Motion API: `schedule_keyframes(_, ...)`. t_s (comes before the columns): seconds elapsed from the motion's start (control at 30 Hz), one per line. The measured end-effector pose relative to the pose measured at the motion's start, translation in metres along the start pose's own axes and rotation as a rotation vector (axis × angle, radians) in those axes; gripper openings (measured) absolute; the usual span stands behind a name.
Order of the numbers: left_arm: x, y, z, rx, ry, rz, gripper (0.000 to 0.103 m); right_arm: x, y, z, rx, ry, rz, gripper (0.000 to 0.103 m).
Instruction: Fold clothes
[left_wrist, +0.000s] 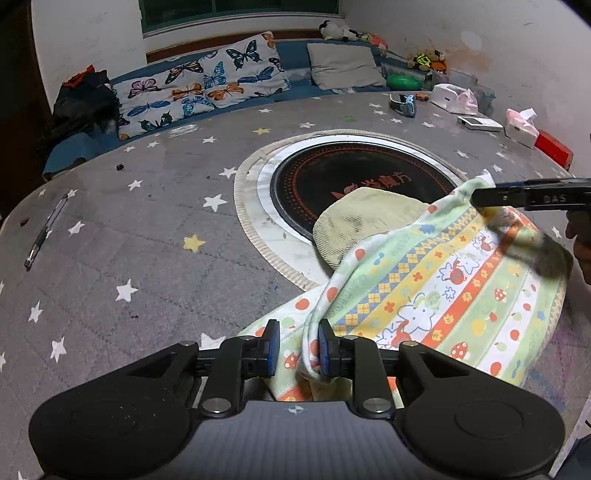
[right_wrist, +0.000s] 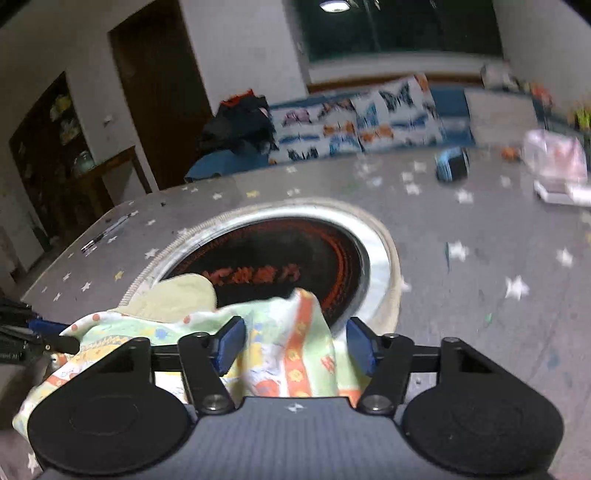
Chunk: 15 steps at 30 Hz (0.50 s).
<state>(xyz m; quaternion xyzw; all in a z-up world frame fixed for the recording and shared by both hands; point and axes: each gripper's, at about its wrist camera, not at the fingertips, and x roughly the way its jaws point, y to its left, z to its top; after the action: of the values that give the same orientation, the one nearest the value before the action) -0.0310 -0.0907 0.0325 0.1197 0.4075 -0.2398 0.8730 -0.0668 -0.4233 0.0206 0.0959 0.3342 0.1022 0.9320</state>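
A colourful patterned children's garment (left_wrist: 443, 280) lies spread on the grey star-print table (left_wrist: 147, 221), partly over a round black cooktop (left_wrist: 354, 184). A pale green cloth (left_wrist: 354, 225) lies under its far edge. My left gripper (left_wrist: 295, 350) stands partly open with a fold of the garment between its blue pads (left_wrist: 324, 350). My right gripper (right_wrist: 293, 345) is open, and the garment's corner (right_wrist: 291, 350) lies loosely between its fingers. The right gripper also shows in the left wrist view (left_wrist: 491, 199) at the garment's far corner.
A pen (left_wrist: 46, 230) lies at the table's left edge. Boxes, tissues (left_wrist: 521, 125) and small items sit at the far right. A sofa with butterfly pillows (left_wrist: 199, 85) stands behind the table. The right wrist view is motion-blurred.
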Motion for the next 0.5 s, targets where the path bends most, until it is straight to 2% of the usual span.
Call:
schedule_keyframes(0.03, 0.001, 0.000, 0.000, 0.002, -0.001, -0.005, 0.018, 0.005, -0.007, -0.002, 0.016, 0.018, 0.001, 0.048)
schedule_keyframes(0.1, 0.001, -0.002, 0.001, 0.014, -0.003, -0.010, 0.013, 0.007, -0.012, -0.006, 0.013, 0.025, 0.003, 0.013)
schedule_keyframes(0.13, 0.001, -0.003, 0.001, 0.020, -0.005, -0.012, 0.011, 0.006, -0.013, -0.007, 0.014, 0.029, 0.006, 0.008)
schedule_keyframes(0.23, -0.003, -0.004, 0.003, 0.035, -0.014, -0.016, 0.011, -0.004, -0.008, -0.007, 0.000, 0.001, -0.019, 0.004)
schedule_keyframes(0.37, 0.002, -0.001, 0.007, 0.012, -0.006, -0.007, 0.015, -0.022, 0.010, -0.011, -0.038, -0.032, -0.128, 0.004)
schedule_keyframes(0.43, 0.005, 0.001, 0.008, -0.001, 0.000, 0.000, 0.025, -0.016, 0.011, -0.017, -0.047, -0.012, -0.167, 0.007)
schedule_keyframes(0.5, 0.007, 0.003, 0.010, -0.015, 0.003, 0.006, 0.032, -0.010, 0.007, -0.023, -0.047, -0.014, -0.182, 0.010)
